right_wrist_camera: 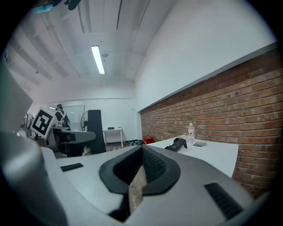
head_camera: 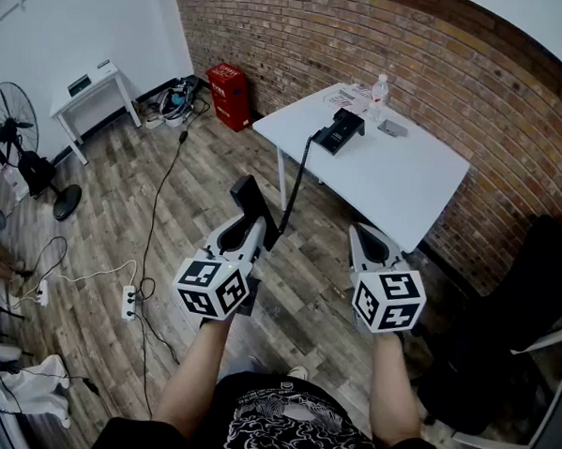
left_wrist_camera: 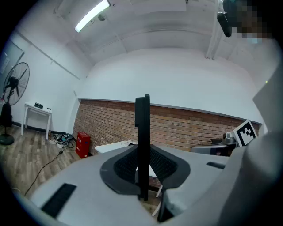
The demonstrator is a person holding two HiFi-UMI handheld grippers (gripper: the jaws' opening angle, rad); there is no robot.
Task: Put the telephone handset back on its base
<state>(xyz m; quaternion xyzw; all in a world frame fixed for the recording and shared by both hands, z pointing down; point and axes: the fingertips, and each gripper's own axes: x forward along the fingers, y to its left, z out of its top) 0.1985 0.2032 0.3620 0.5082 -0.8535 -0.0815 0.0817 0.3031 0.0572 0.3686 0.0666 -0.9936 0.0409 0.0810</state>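
Handset grip: the left hand-held gripper (head_camera: 252,231) pinches the slim black plastic telephone handset (left_wrist_camera: 142,132), probably light, stiff and slick. Its black cord (head_camera: 298,184) may tug ahead. The right hand-held gripper (right_wrist_camera: 141,153) is pressed together, empty.

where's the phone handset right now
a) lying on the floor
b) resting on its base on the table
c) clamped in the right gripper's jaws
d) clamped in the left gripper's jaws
d: the black handset stands upright between the jaws of the left gripper, and its cord runs to the base on the white table.
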